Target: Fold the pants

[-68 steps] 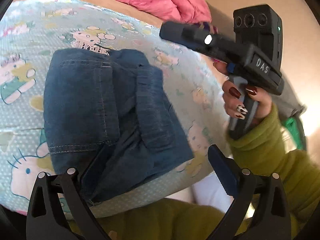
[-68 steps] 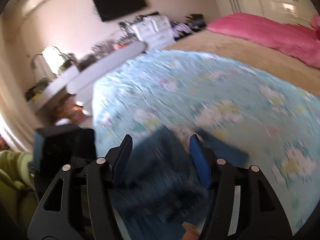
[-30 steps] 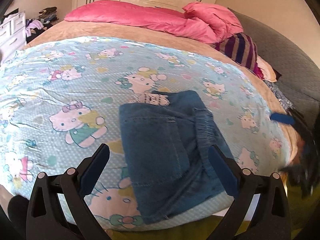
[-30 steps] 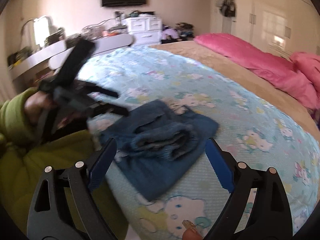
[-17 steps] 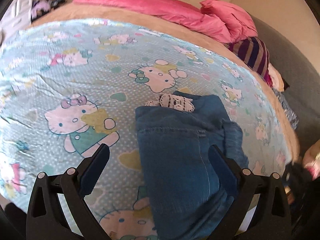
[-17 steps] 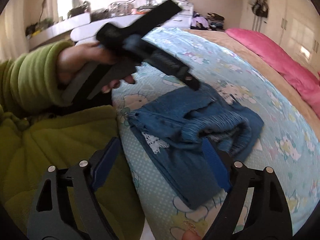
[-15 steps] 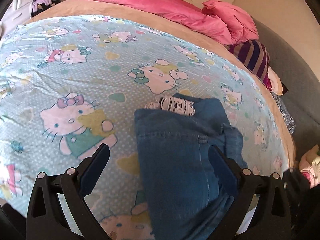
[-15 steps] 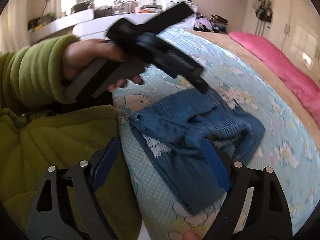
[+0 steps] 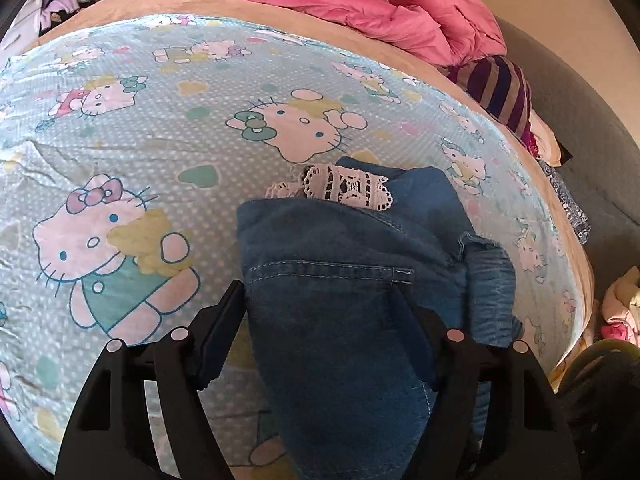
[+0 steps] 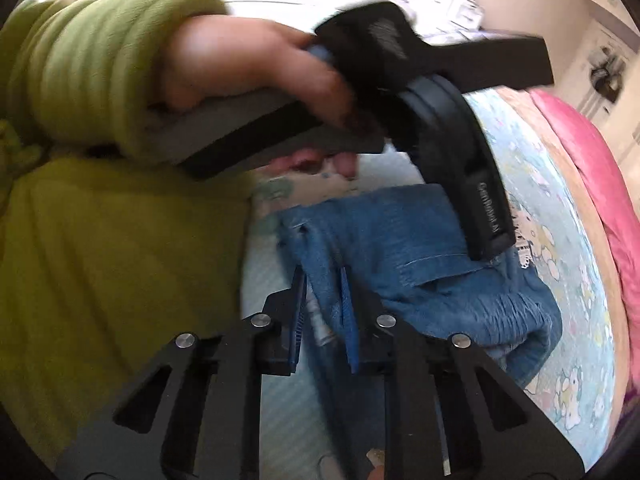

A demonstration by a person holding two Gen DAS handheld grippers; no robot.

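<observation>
Left wrist view: bed spread with a pale blue cartoon-cat sheet (image 9: 168,120), pink duvet (image 9: 360,4) bunched along the far edge, striped cushion (image 9: 496,92) at the right. Folded denim pants (image 9: 340,280) near the front edge of the sheet, white lace trim (image 9: 348,186) poking out at the far end. Left gripper (image 9: 320,332) straddling the near part of the pants, jaws closing, denim between them, pads seemingly not yet pressing.

Right wrist view: same sheet (image 10: 568,208), blurred dresser behind, green sleeve (image 10: 80,72) at the left. Right gripper (image 10: 322,312) nearly pressed together, jaws closing, pinching a raised fold at the near corner of the pants (image 10: 420,248). Left hand (image 10: 240,64) holding the left gripper's grey handle above, one black finger (image 10: 484,216) resting on the denim.
</observation>
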